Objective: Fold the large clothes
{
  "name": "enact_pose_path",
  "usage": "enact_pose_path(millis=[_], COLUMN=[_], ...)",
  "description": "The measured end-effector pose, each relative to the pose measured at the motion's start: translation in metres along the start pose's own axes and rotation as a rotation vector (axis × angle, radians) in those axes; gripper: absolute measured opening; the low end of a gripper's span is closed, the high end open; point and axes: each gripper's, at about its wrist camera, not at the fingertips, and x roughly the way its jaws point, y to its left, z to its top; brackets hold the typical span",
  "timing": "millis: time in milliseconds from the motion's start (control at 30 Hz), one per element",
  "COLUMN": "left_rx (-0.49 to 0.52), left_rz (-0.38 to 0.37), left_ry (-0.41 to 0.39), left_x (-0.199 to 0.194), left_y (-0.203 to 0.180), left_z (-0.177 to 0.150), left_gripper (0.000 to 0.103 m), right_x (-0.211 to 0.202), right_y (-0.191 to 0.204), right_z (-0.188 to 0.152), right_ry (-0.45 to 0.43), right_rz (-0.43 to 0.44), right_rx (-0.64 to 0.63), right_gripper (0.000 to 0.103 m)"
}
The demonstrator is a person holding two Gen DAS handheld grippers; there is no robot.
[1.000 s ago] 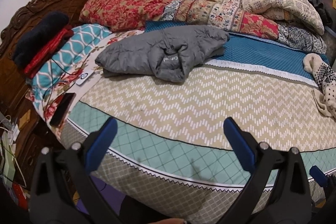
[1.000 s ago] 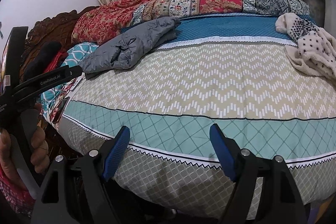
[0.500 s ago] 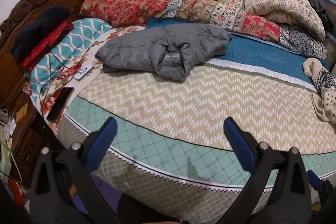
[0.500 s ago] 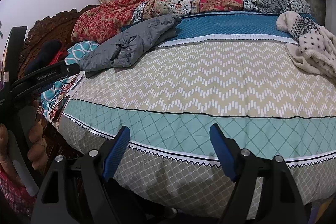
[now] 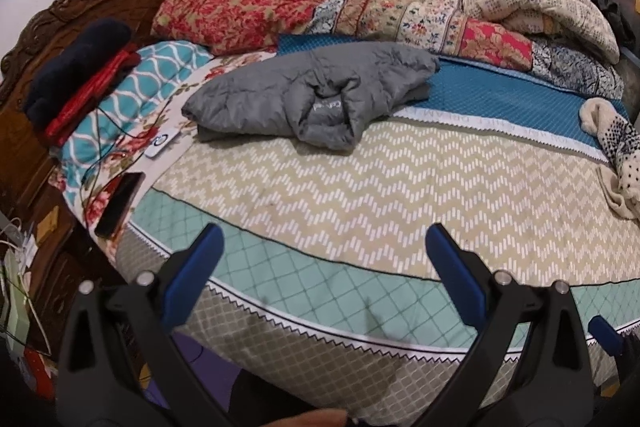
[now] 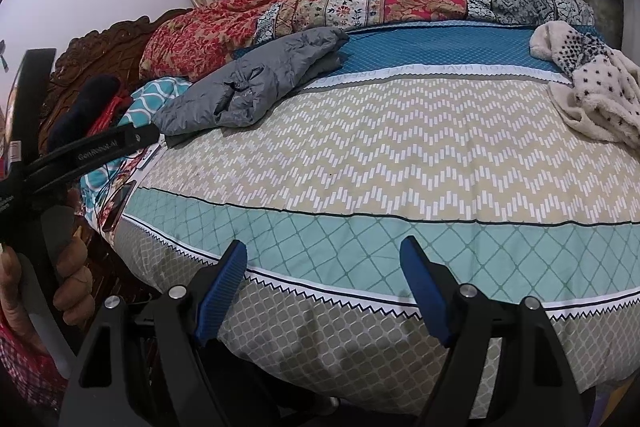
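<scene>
A grey puffer jacket (image 5: 316,99) is seen crumpled at the far left of the bed (image 5: 360,187), near the pillows; small white lettering on it is too blurred to be read. "HAVE A NICE DREAM" is woven, upside down, into the bedspread's white band (image 6: 420,69), shown clearly only in the right wrist view. There "GenRobot.AI" is printed on the left tongs (image 6: 100,149). Both the left tongs (image 5: 324,263) and right tongs (image 6: 324,267) are spread, with nothing gripped.
</scene>
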Motion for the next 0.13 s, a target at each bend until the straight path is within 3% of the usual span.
enact_pose_path(millis=[133], left_rx=[0.005], left_rz=[0.007], left_ry=[0.001], left_x=[0.0009], left_y=[-0.0005], left_z=[-0.0019], left_gripper=[0.097], right_x=[-0.0028], right_y=[0.0022], right_z=[0.0006], right_ry=[-0.013], right_rz=[0.002], right_rx=[-0.008], right_gripper=[0.084])
